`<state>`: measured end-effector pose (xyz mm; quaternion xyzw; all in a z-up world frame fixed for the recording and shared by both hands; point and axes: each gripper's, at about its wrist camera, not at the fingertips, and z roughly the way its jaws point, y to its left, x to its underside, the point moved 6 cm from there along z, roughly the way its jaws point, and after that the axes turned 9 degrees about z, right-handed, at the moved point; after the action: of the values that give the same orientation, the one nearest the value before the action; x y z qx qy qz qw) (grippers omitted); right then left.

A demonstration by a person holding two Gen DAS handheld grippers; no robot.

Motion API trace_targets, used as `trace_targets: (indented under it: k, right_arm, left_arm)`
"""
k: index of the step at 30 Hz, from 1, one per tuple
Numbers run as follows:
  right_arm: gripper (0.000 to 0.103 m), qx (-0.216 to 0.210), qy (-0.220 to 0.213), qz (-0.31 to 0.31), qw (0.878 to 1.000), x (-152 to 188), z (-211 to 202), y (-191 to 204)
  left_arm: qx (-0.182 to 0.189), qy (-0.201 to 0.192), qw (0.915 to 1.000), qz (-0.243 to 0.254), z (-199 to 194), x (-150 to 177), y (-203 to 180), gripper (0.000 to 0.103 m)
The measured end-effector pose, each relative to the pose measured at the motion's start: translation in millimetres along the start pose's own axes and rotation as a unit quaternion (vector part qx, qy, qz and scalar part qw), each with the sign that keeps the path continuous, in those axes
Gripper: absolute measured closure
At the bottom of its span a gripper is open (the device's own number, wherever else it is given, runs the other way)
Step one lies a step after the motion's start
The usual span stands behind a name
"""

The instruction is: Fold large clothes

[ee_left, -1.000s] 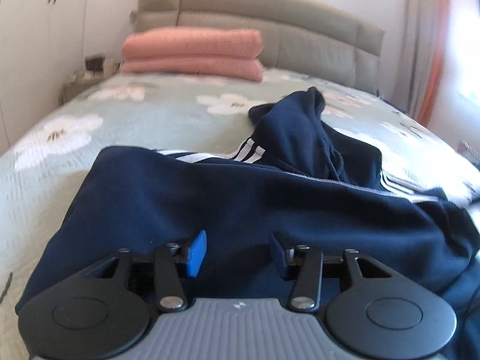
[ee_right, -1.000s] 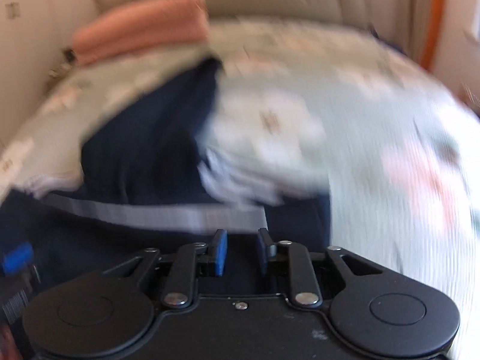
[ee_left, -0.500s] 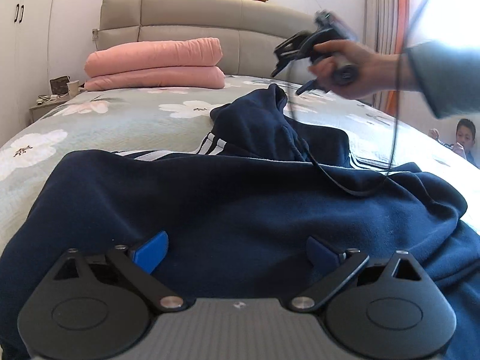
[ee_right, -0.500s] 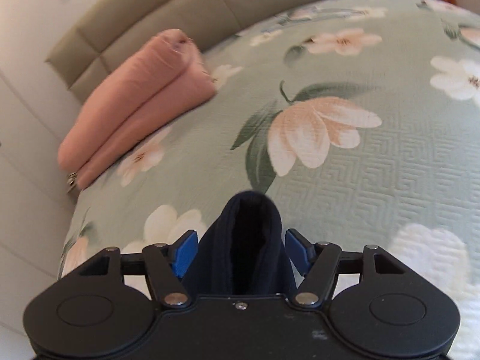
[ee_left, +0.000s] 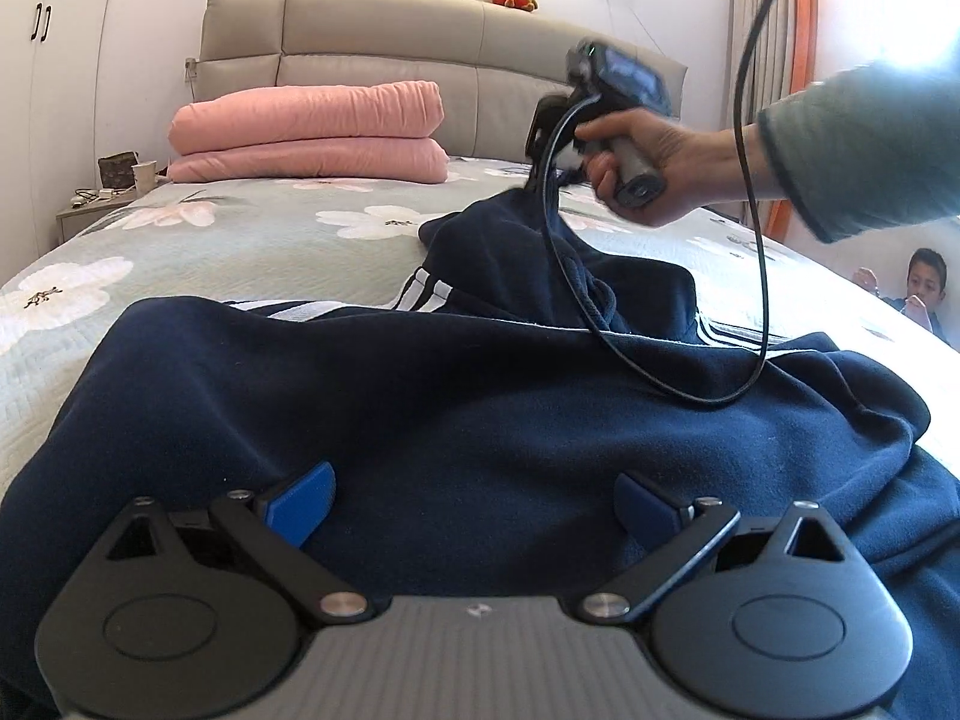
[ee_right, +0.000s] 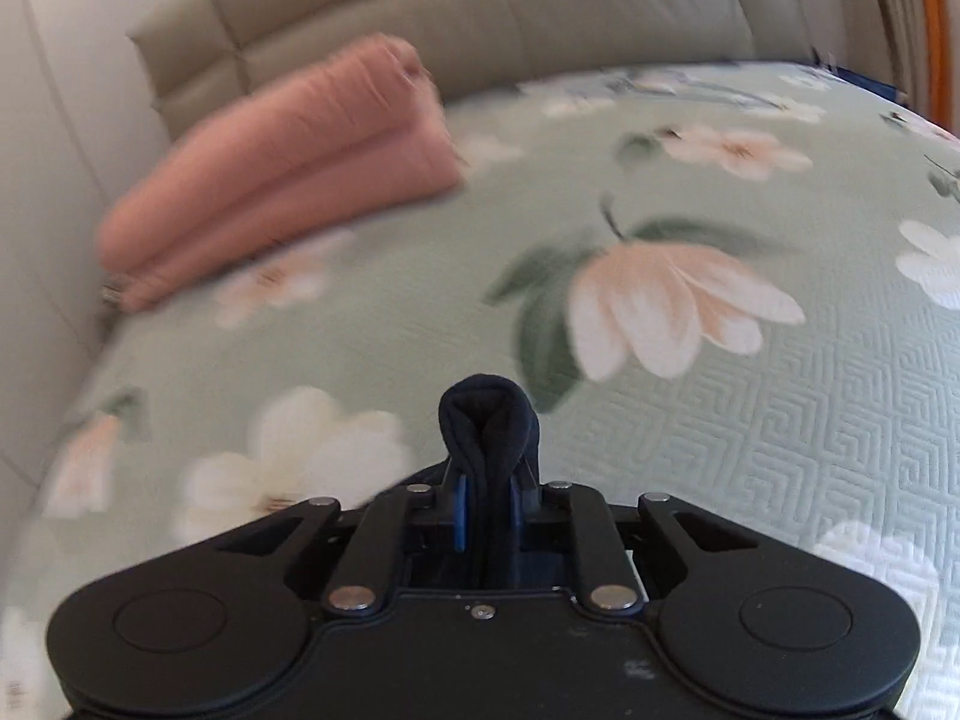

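Observation:
A navy hoodie point(ee_left: 480, 396) with white stripes lies spread on the flowered bed point(ee_left: 240, 240). My left gripper point(ee_left: 474, 498) hovers low over its near part, jaws wide open with only flat cloth beneath them. Farther back, a hand point(ee_left: 654, 174) holds my right gripper point(ee_left: 543, 177) at the raised tip of the hood. In the right wrist view my right gripper point(ee_right: 487, 480) is closing, and its blue pads pinch a bunched fold of the navy hood point(ee_right: 487, 420) that sticks out past the fingertips.
A folded pink quilt point(ee_left: 312, 132) rests against the grey headboard point(ee_left: 384, 36). A nightstand point(ee_left: 90, 210) with a cup stands at the left. The right gripper's black cable point(ee_left: 762, 300) hangs in a loop over the hoodie. Another person point(ee_left: 924, 294) sits low at the far right.
My left gripper's jaws spread from half open to wide open. My right gripper swung across to the hood tip and closed its pads onto the fold.

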<state>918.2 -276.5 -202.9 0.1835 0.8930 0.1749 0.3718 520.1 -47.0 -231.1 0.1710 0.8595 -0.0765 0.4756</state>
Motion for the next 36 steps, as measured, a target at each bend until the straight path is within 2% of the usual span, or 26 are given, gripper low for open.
trace_targets:
  k: [3,7,9,10,11,12,14,15,18,20,21,22,24,25,27,29,30,32,33,34,35,36]
  right_arm:
    - [0.086,-0.054,-0.026,-0.006,0.998,0,-62,15]
    - [0.086,-0.131,-0.074,-0.038,0.988,7,-184,40]
    - [0.086,-0.162,-0.093,-0.053,0.981,11,-244,51]
    - [0.086,-0.18,-0.103,-0.061,0.976,14,-276,55]
    - [0.086,-0.198,-0.112,-0.072,0.971,16,-306,59]
    - [0.086,-0.217,-0.114,-0.082,0.966,22,-332,63]
    - [0.086,-0.256,-0.104,-0.107,0.955,42,-381,68]
    - [0.086,-0.268,-0.096,-0.127,0.95,57,-402,71]
    - [0.082,-0.281,-0.043,-0.183,0.941,119,-442,74]
    - [0.064,-0.278,0.031,-0.216,0.935,170,-451,69]
    - [0.042,-0.275,0.081,-0.232,0.93,198,-453,64]
    - [0.031,-0.273,0.135,-0.246,0.92,225,-456,56]
    - [0.028,-0.267,0.196,-0.254,0.909,263,-461,36]
    - [0.028,-0.256,0.215,-0.253,0.908,273,-463,26]
    - [0.028,-0.225,0.226,-0.227,0.92,278,-457,6]
    - [0.028,-0.193,0.213,-0.184,0.94,273,-442,-8]
    - [0.032,-0.175,0.198,-0.171,0.949,268,-429,-10]
    - [0.058,-0.142,0.147,-0.145,0.968,260,-405,-15]
    - [0.079,-0.13,0.128,-0.129,0.975,260,-394,-14]
    - [0.092,-0.119,0.11,-0.119,0.98,265,-386,-12]
    - [0.092,-0.107,0.095,-0.106,0.984,266,-374,-8]
    - [0.092,-0.095,0.086,-0.093,0.987,269,-358,-6]
  left_arm:
    - [0.0,0.002,1.0,0.001,0,0,0,0.002]
    - [-0.001,0.009,1.0,0.003,0,-4,0,0.002]
    - [-0.003,0.017,0.9998,-0.001,-4,-9,2,0.01]
    - [-0.008,0.024,0.9997,-0.006,-10,-15,5,0.023]
    - [-0.009,0.027,0.9995,-0.016,-19,-21,10,0.032]
    - [-0.014,0.02,0.9992,-0.032,-35,-29,18,0.031]
    - [-0.038,-0.017,0.997,-0.065,-77,-47,35,0.02]
    - [-0.049,-0.034,0.9956,-0.072,-98,-55,42,0.018]
    - [-0.073,-0.057,0.9934,-0.068,-145,-68,58,0.015]
    - [-0.088,-0.059,0.9926,-0.061,-167,-71,66,0.014]
    - [-0.092,-0.057,0.9922,-0.061,-174,-72,69,0.014]
    - [-0.095,-0.056,0.9917,-0.067,-180,-71,73,0.014]
    - [-0.094,-0.055,0.9909,-0.079,-190,-71,77,0.014]
    - [-0.094,-0.055,0.9907,-0.082,-194,-71,79,0.014]
    - [-0.089,-0.054,0.9907,-0.088,-198,-70,78,0.013]
    - [-0.067,-0.051,0.9914,-0.101,-196,-71,73,0.013]
    - [-0.05,-0.051,0.9913,-0.11,-192,-73,69,0.013]
    - [-0.003,-0.043,0.991,-0.127,-179,-74,54,0.015]
    - [0.024,-0.036,0.9904,-0.131,-166,-75,45,0.016]
    - [0.045,-0.03,0.9896,-0.134,-153,-73,36,0.024]
    - [0.065,-0.02,0.9883,-0.137,-136,-70,27,0.047]
    - [0.083,-0.006,0.9865,-0.141,-118,-64,20,0.06]
